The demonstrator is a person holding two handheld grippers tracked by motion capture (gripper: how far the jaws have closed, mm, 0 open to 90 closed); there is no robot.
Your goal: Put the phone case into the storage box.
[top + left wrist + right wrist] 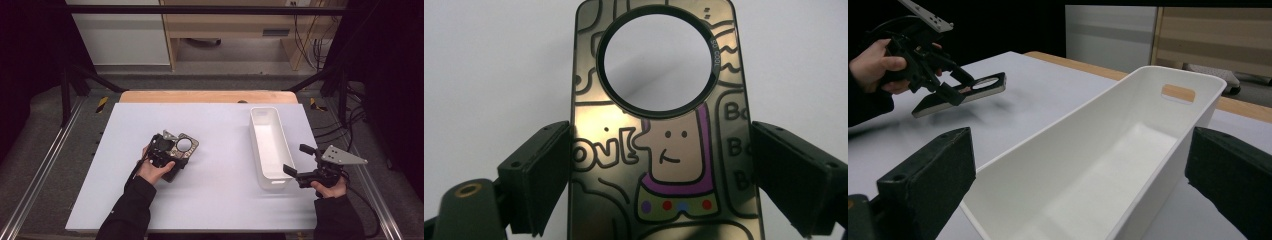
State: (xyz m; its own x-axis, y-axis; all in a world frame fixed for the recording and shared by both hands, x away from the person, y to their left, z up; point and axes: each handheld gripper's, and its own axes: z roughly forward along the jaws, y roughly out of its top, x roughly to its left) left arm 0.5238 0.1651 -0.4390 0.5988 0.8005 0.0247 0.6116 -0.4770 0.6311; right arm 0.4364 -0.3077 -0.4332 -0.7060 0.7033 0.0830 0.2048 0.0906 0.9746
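Left hand-held gripper (176, 146) clamps phone case (664, 150), lifted off desk (220, 190); right hand-held gripper (301, 161) released beside bin (270, 145). Next, probably: carry case over, drop in.

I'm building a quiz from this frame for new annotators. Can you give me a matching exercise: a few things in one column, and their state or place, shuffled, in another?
Column one:
1. left gripper
2. right gripper
3. white bin
4. gold plate with a round hole

Column two:
A. stands empty on the table's right half
B. held off the table, tilted
C. fingers closed on the plate's edges
D. open beside the bin's near end, holding nothing

Pairs: 1-C, 2-D, 3-A, 4-B
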